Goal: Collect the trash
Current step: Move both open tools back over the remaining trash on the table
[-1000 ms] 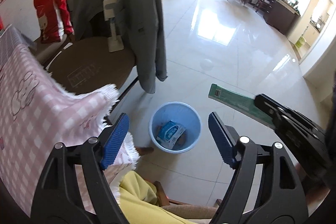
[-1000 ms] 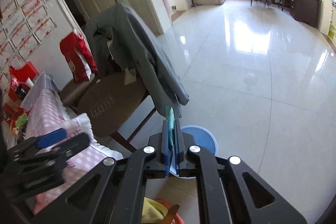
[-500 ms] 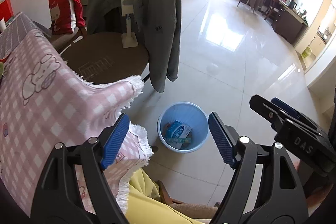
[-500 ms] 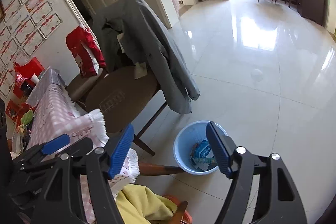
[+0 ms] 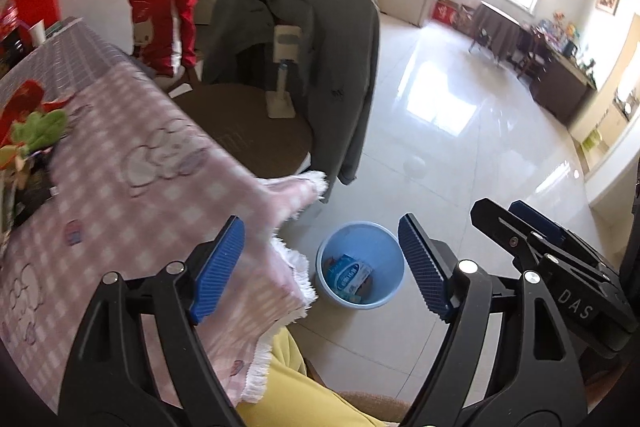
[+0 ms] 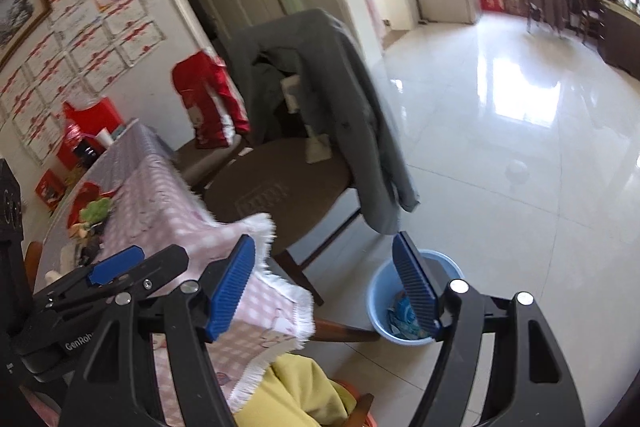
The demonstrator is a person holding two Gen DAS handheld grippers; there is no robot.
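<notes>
Dropped that flat green packet since a second ago, right gripper (image 6: 324,283) jaws just popped wide, holding nothing. Trash, blue-white wrapper (image 5: 349,273) included, sitting inside round blue plastic bin (image 5: 360,227). Left gripper (image 5: 320,269) gaping above bin, also empty.

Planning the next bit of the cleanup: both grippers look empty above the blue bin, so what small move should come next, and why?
Probably swing the right gripper back over the table. Its jaws have just been opening, nothing is between them, and wrappers already lie in the bin; clutter remains at the table's far end.
</notes>
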